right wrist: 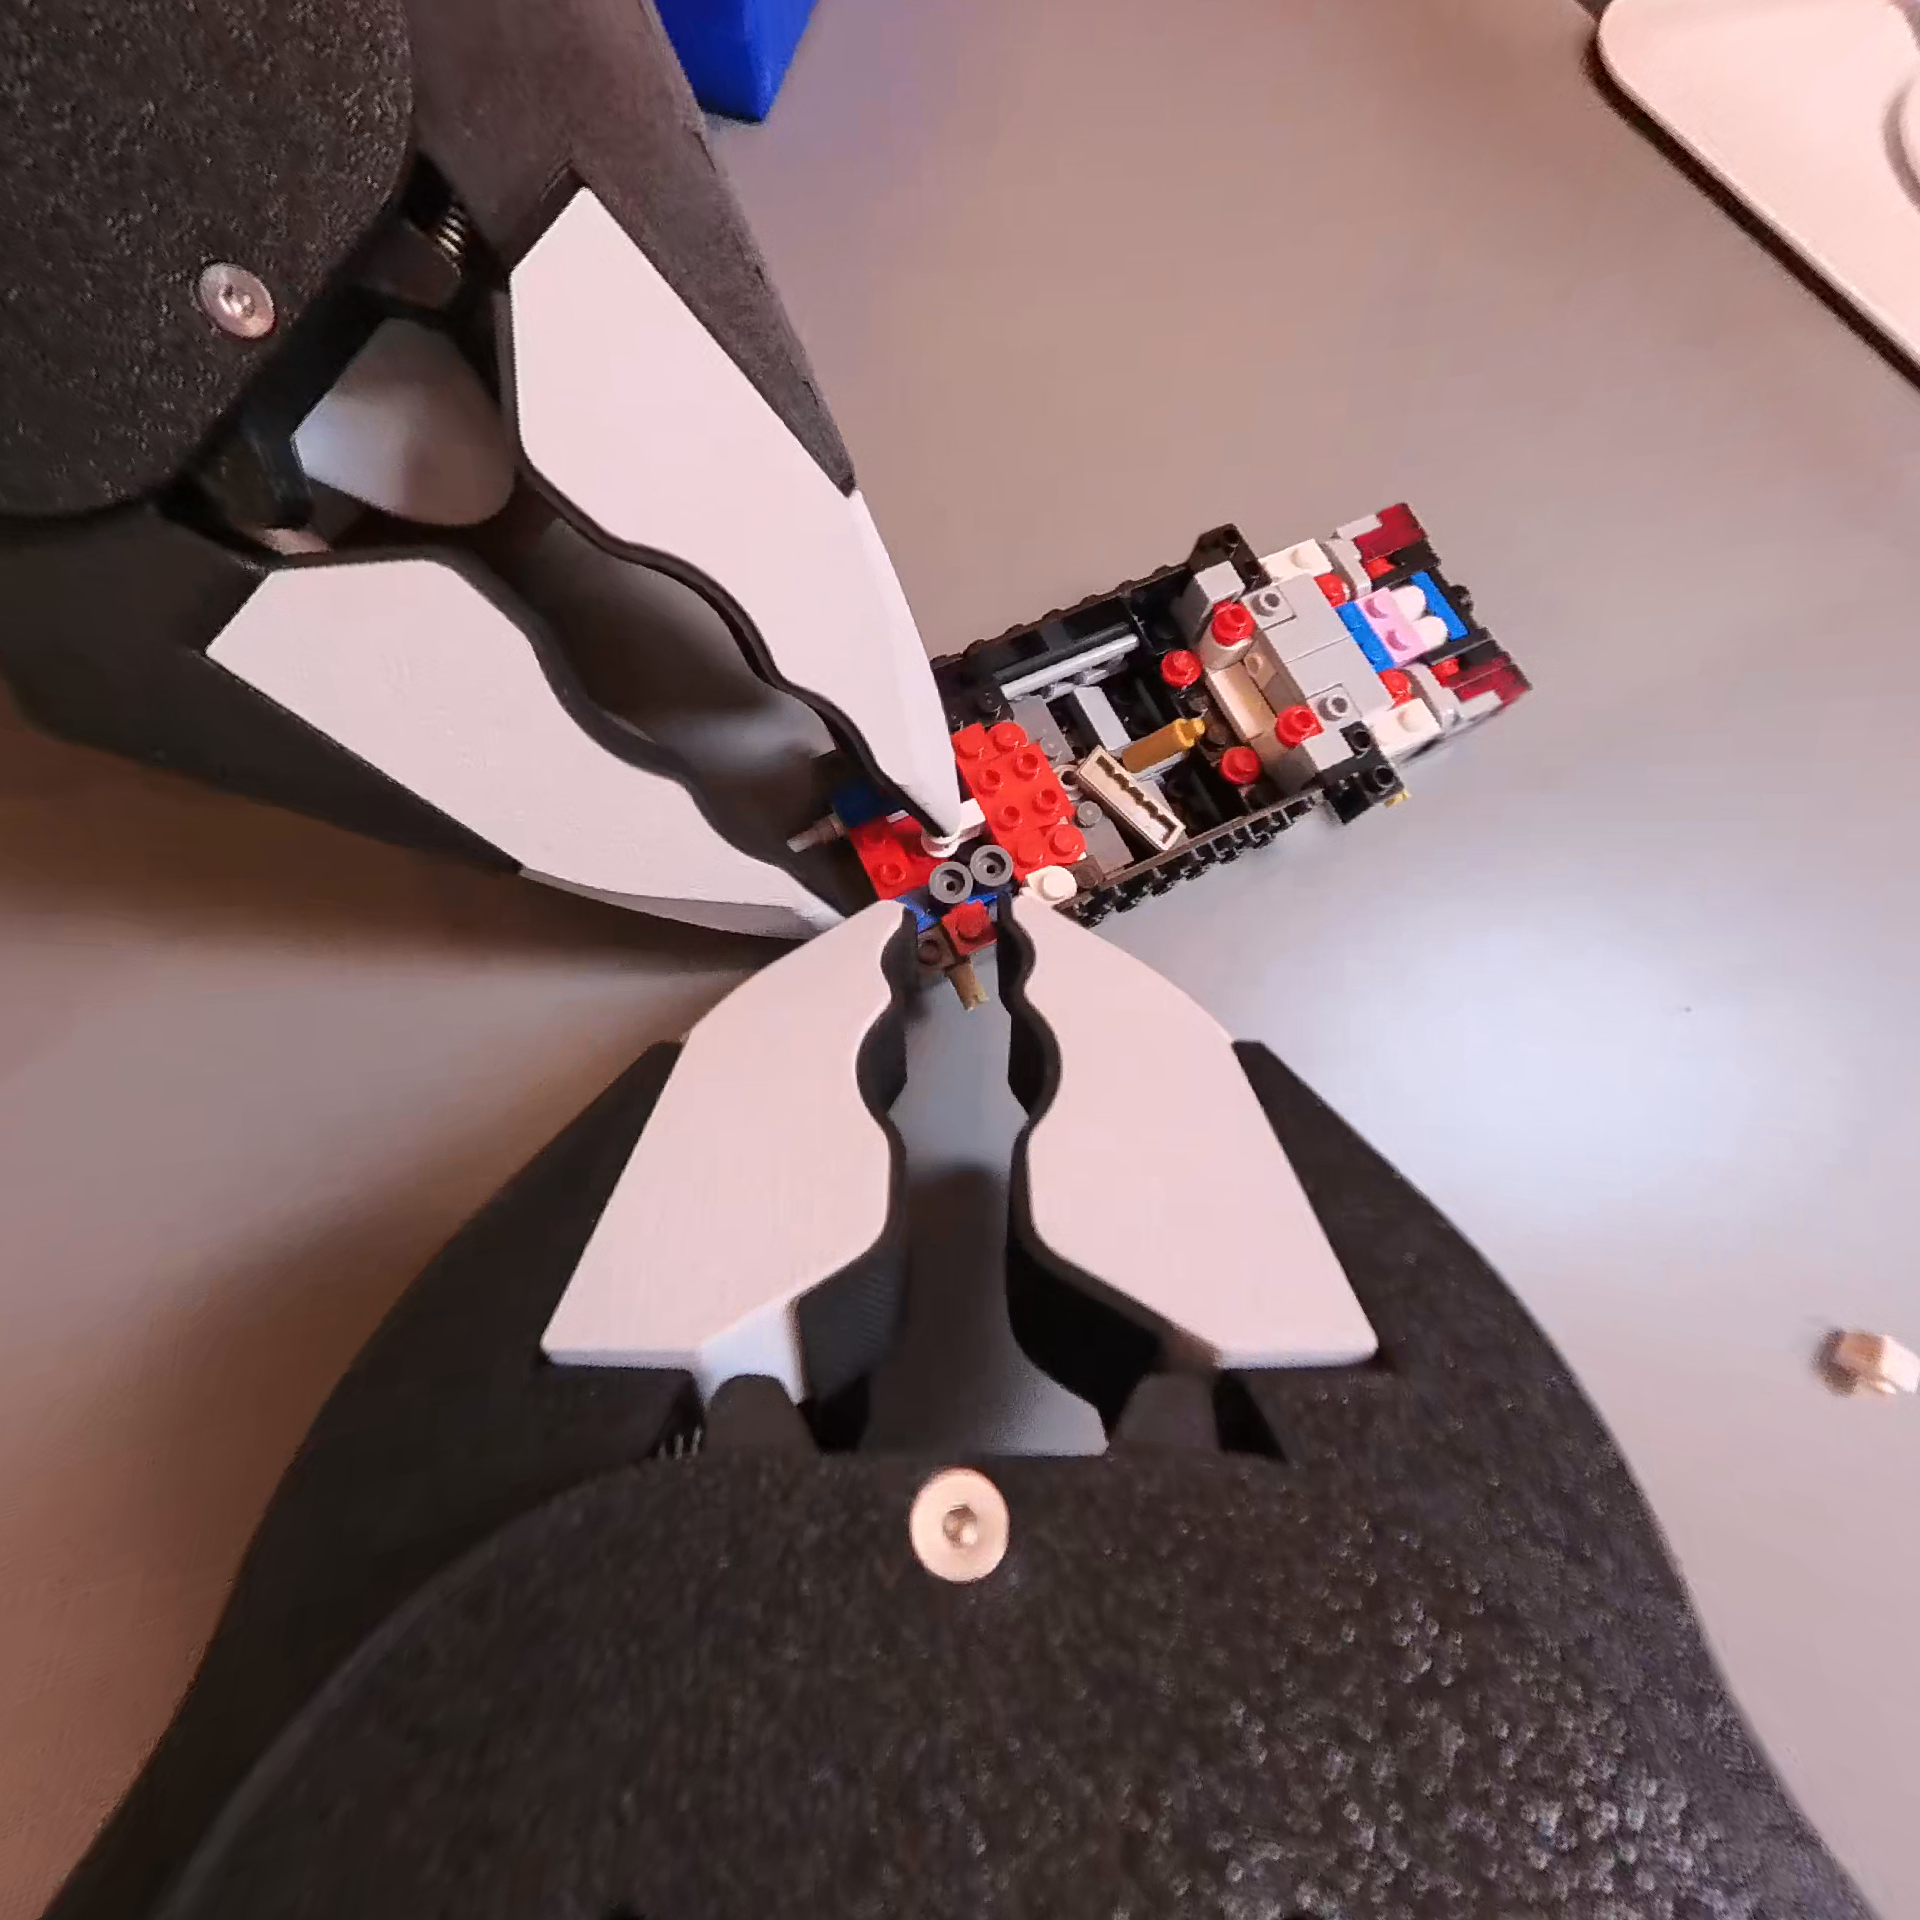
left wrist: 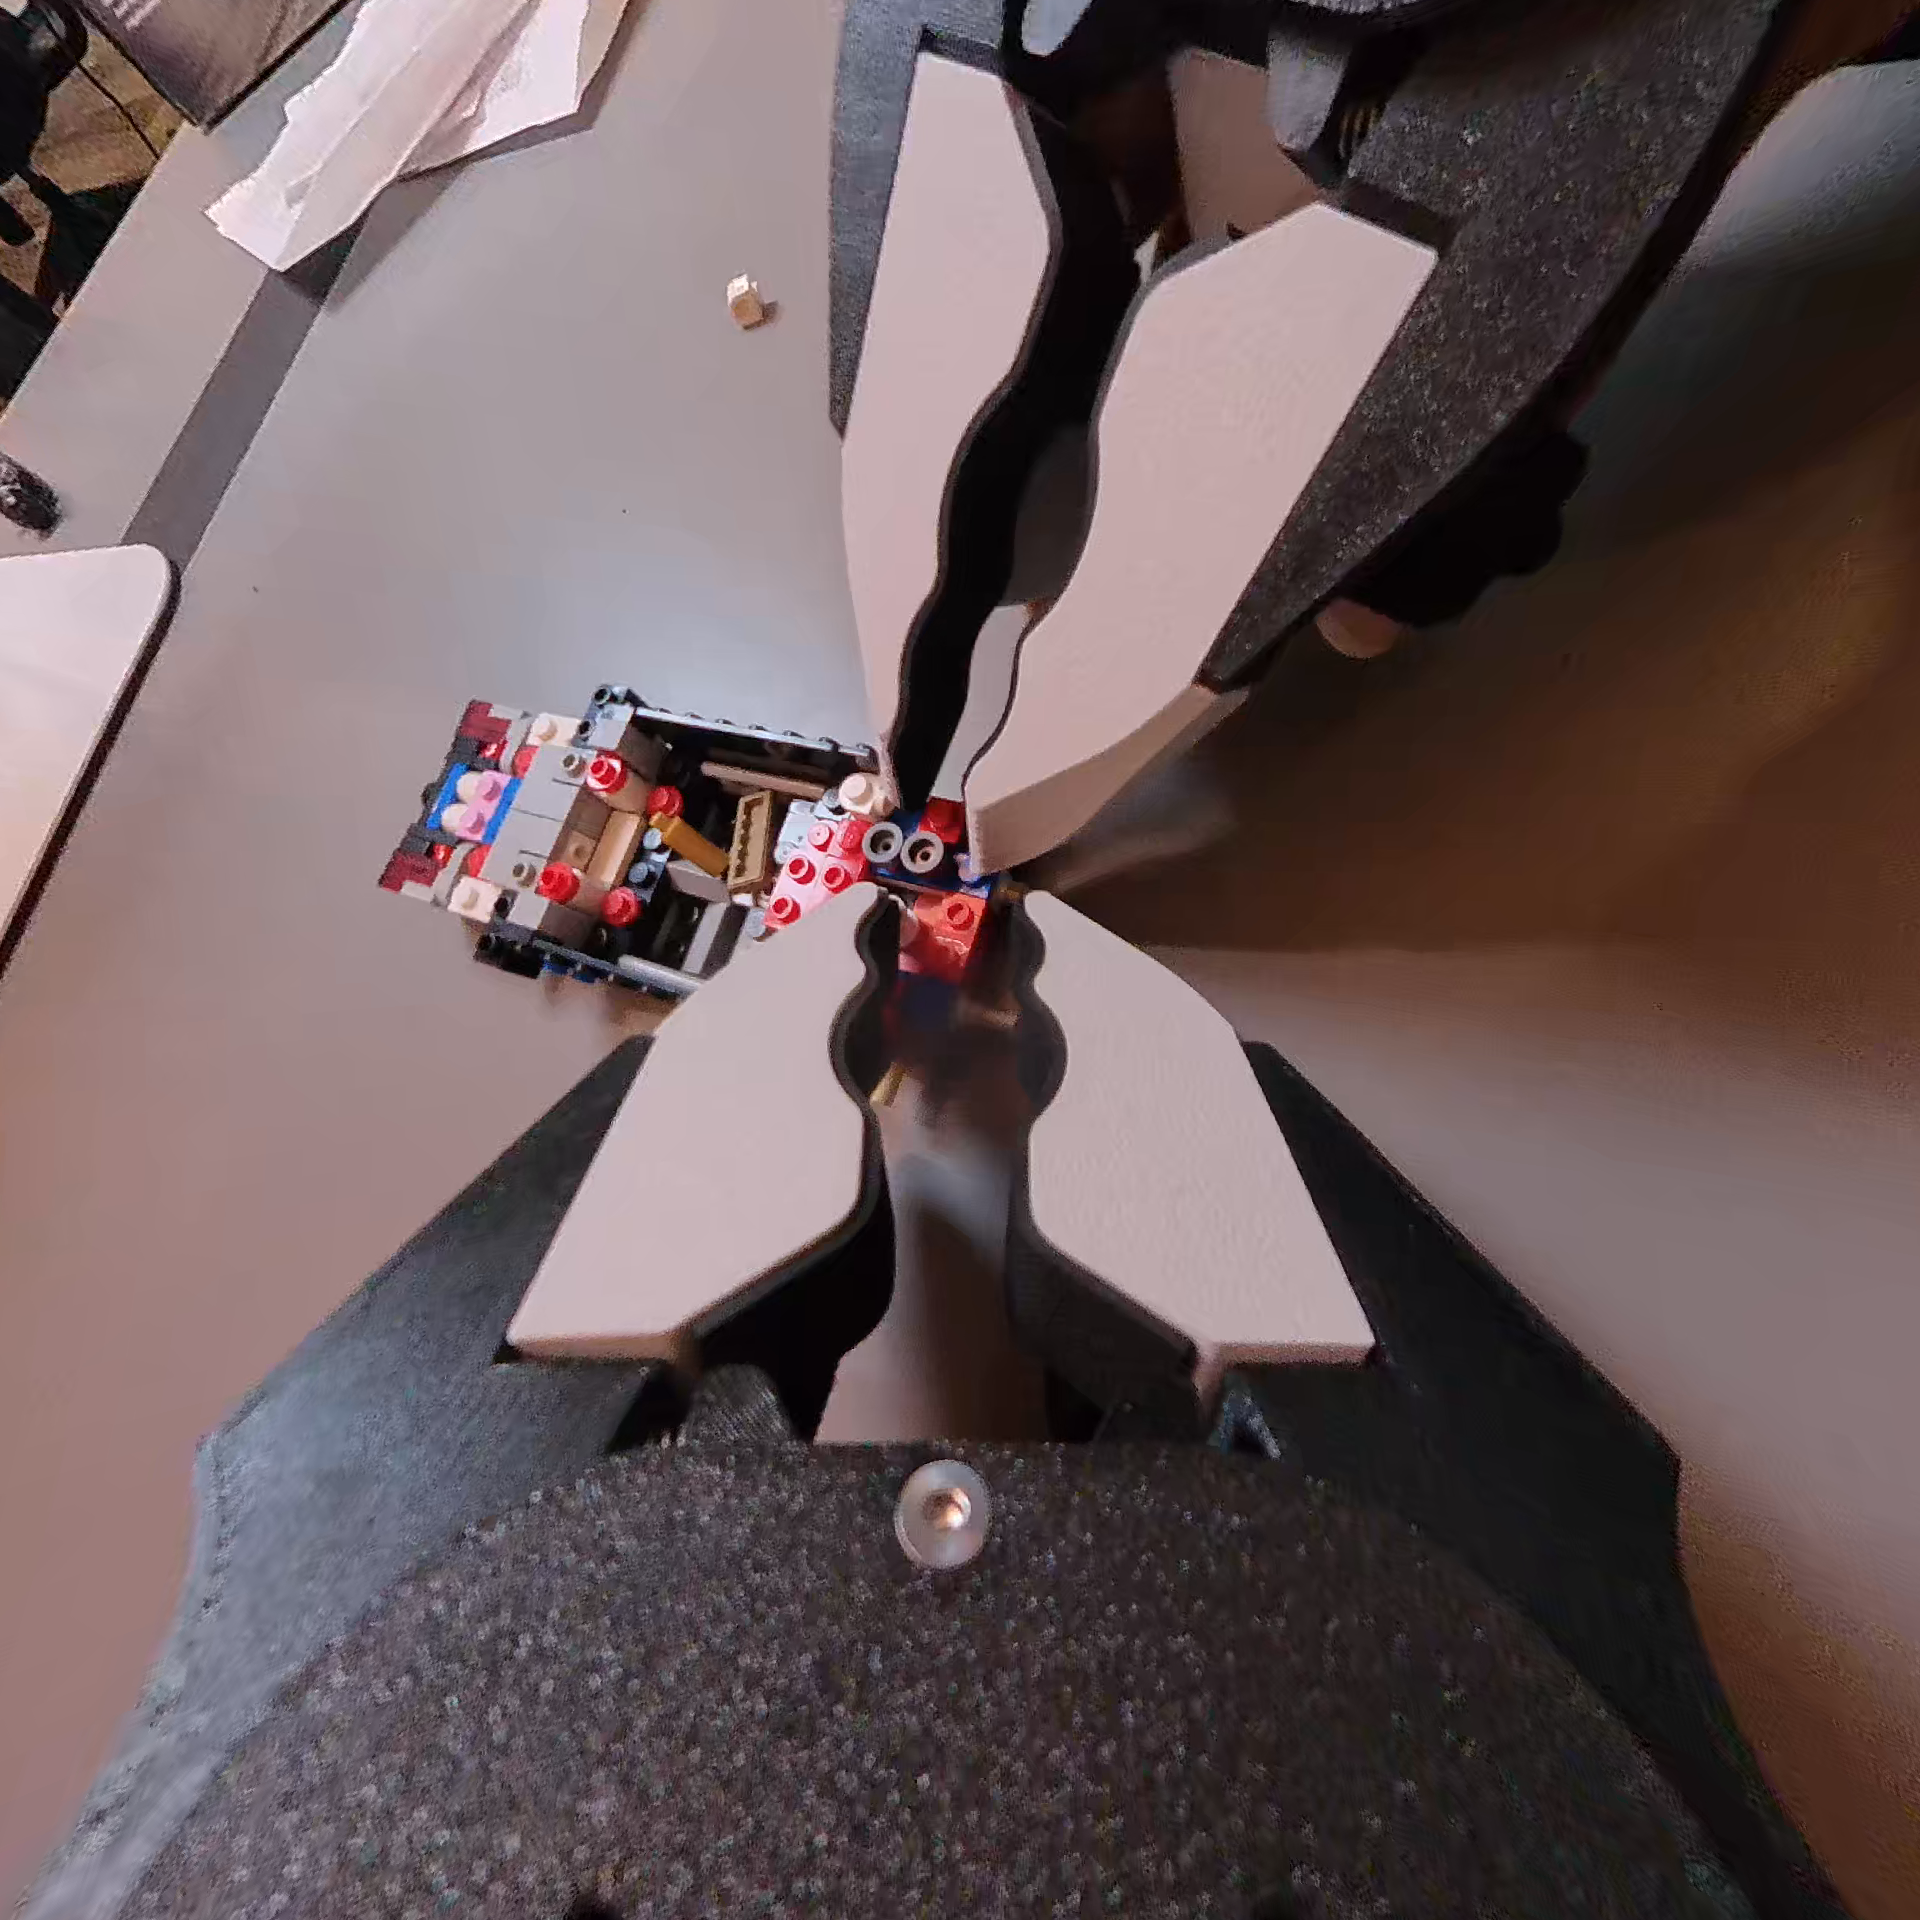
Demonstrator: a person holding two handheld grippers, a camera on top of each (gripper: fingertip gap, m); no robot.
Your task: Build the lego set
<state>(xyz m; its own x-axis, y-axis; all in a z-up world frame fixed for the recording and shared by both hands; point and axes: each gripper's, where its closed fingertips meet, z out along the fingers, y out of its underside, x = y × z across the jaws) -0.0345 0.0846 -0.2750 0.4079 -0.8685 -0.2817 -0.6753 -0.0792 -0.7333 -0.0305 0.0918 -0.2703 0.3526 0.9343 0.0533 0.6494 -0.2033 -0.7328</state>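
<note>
While the lego car (right wrist: 1226, 717) is sitting on the grey surface (right wrist: 1351, 312), both claws are working its red front end: the right claw (right wrist: 951, 920) is clamping the nose to steady it, and the left claw (right wrist: 940, 821) is pinching a small white piece to seat it.

Even, soft light, slightly warm. Strong wide-angle bending toward the edges. The desk (left wrist: 1558, 1039) smears into blur toward 3 o'clock.

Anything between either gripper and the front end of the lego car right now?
Nothing visible. The left gripper and the right gripper both have their tips on the front end of the lego car, meeting at its red bricks.
</note>
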